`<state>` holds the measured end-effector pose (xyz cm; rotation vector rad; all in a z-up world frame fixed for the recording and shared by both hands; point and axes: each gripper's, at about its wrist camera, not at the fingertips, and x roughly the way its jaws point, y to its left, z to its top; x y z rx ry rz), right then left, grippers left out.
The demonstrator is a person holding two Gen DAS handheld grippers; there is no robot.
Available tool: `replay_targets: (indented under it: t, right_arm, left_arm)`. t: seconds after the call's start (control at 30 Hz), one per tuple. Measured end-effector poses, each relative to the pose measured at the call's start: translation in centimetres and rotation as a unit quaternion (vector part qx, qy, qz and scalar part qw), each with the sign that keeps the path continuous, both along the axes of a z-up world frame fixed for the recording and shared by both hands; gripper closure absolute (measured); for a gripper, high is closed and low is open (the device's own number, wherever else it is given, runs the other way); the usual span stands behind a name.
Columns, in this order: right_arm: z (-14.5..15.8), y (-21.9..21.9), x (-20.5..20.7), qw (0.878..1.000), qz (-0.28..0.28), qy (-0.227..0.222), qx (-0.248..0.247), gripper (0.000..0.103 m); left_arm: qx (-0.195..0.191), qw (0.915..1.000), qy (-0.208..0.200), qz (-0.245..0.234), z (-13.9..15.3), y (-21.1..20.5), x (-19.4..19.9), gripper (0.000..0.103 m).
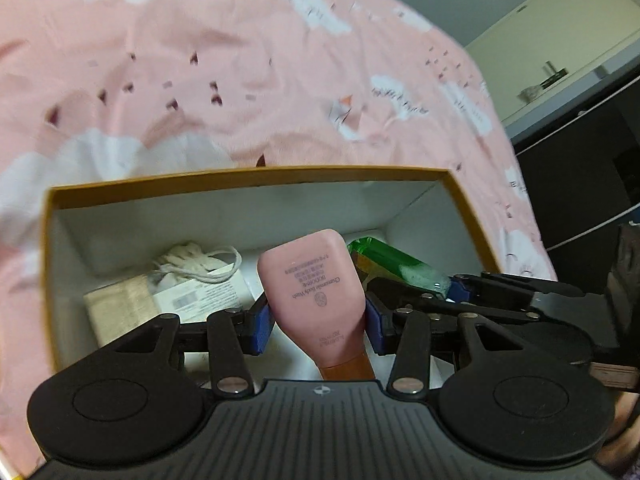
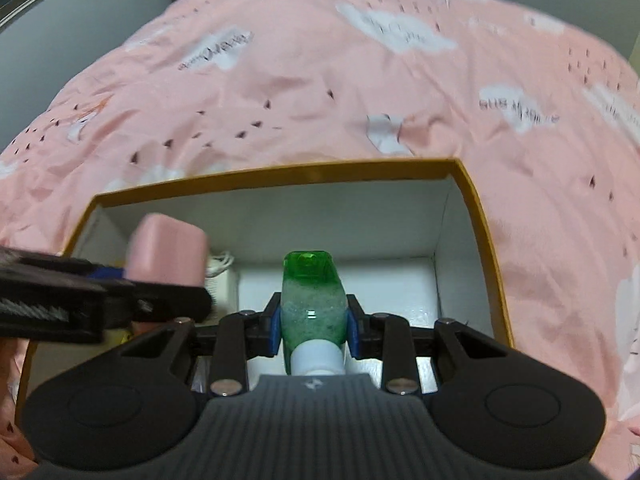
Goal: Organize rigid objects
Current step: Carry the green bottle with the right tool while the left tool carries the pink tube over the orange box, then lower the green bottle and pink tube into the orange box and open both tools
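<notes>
My left gripper (image 1: 318, 326) is shut on a pink body wash bottle (image 1: 314, 288) with a brown cap, held over the open box (image 1: 248, 178). My right gripper (image 2: 312, 330) is shut on a green bottle (image 2: 312, 300) with a white cap, also over the box (image 2: 280, 172), to the right of the pink bottle (image 2: 168, 248). The green bottle (image 1: 394, 262) and the right gripper's fingers (image 1: 460, 288) show in the left wrist view. The left gripper's fingers (image 2: 108, 274) show at the left in the right wrist view.
The box has yellow-brown rims and white walls and sits on a pink bedspread (image 2: 320, 80). Inside lie a white cord (image 1: 196, 264) and a flat white and tan packet (image 1: 160, 300). A dark cabinet and pale counter (image 1: 560, 80) stand at the right.
</notes>
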<state>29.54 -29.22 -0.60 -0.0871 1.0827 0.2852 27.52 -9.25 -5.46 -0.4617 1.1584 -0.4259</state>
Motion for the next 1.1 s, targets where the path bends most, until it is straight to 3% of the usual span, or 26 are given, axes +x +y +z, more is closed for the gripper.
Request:
replay_targets:
  t: [0.4,0.57,0.7,0.93,1.1]
  right_arm:
    - [-3.6,0.1,3.6,0.998,0.010,0.052,-0.029,0.073]
    - [-3.8,0.0,3.8,0.997,0.020,0.073,-0.031,0.073]
    - [-3.9,0.1,3.5,0.995,0.027,0.086,-0.039,0.073]
    - [-3.9,0.3,3.3,0.994,0.032,0.094,-0.043,0.074]
    - [-4.0,1.0,3.7,0.995,0.024,0.089,-0.038,0.074]
  left_arm:
    - [0.037,0.9981,0.050,0.003,-3.0,-0.7,2.8,0.051]
    - [0.053,0.9979,0.036,-0.006,-2.7,-1.0,2.8,0.049]
    - [0.041,0.9982,0.045,-0.004,-2.7,-1.0,2.8,0.044]
    - [0.049,0.9987,0.010,-0.001,-1.1,0.2,1.5,0.044]
    - [0.088,0.9959,-0.019,-0.010,0.1,0.9,0.5,0.044]
